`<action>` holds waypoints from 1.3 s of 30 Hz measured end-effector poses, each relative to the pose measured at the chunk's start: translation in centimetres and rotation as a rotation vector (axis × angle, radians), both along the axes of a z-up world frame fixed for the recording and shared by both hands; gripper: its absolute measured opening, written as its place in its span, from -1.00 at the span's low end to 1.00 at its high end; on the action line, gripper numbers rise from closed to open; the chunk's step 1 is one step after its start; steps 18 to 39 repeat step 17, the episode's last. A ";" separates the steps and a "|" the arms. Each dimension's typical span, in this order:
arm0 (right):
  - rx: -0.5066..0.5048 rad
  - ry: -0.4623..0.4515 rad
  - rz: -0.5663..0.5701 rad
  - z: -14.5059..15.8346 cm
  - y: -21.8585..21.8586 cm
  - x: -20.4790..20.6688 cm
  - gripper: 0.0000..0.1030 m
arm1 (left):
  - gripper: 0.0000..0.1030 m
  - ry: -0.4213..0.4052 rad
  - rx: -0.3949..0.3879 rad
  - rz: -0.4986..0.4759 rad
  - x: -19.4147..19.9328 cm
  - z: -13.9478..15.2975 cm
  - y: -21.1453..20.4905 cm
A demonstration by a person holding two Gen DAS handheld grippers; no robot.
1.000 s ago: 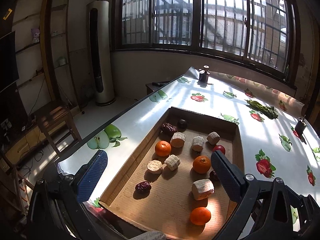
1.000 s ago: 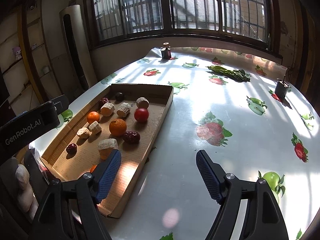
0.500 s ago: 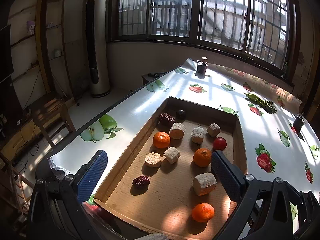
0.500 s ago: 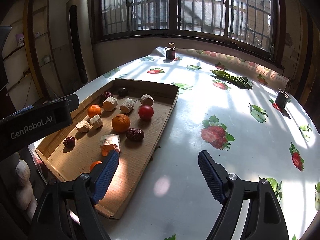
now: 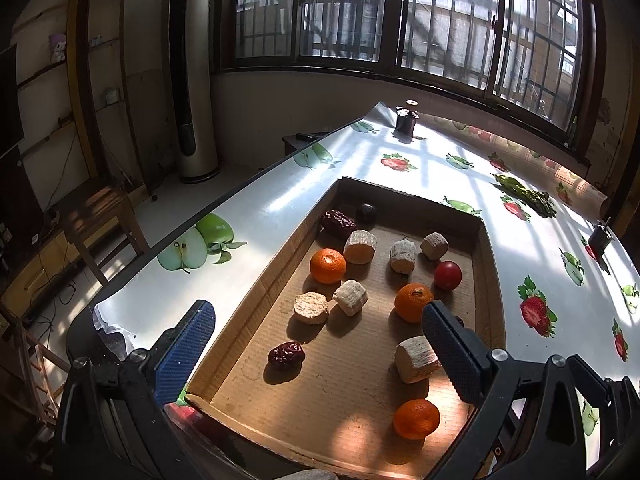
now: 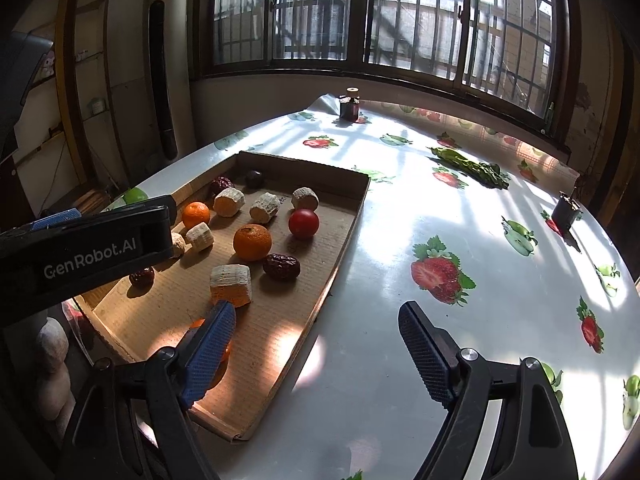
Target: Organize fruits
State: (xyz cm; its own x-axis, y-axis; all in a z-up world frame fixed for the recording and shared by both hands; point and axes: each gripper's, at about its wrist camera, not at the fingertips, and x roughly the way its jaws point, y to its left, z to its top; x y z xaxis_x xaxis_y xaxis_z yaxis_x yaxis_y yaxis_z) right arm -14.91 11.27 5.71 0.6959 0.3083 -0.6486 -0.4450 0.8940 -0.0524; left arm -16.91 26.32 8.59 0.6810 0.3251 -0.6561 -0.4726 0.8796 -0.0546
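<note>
A shallow cardboard tray (image 5: 489, 280) (image 6: 348, 236) lies on the table's left side. It holds three oranges (image 5: 327, 265) (image 6: 252, 242), a red tomato (image 5: 448, 275) (image 6: 304, 223), dark red dates (image 5: 286, 354) (image 6: 281, 266), a dark round fruit (image 5: 366, 212) and several pale cut root chunks (image 5: 416, 358) (image 6: 231, 284). My left gripper (image 5: 316, 348) is open and empty, above the tray's near end. My right gripper (image 6: 316, 354) is open and empty, over the tray's near right edge and the bare table.
The table (image 6: 480, 320) has a glossy fruit-print cloth. A green vegetable bundle (image 6: 472, 166), a small dark jar (image 6: 350, 106) and a small dark pot (image 6: 566, 212) stand at the far side. The table's left edge drops to the floor, with a wooden chair (image 5: 96, 216) below.
Both grippers have risen and shifted slightly forward over the tray. The left gripper's body now shows larger in the right wrist view. Jaws stay open; no fruit moved.
</note>
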 end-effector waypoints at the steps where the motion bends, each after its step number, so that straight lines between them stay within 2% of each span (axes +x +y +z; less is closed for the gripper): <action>1: -0.001 0.000 0.000 0.0 0.0 0.0 0.69 | 1.00 -0.001 0.000 -0.001 0.0 0.0 0.0; 39: -0.010 0.001 0.014 -0.3 0.6 -0.3 0.70 | 1.00 -0.012 0.004 -0.022 -0.4 -0.2 -0.9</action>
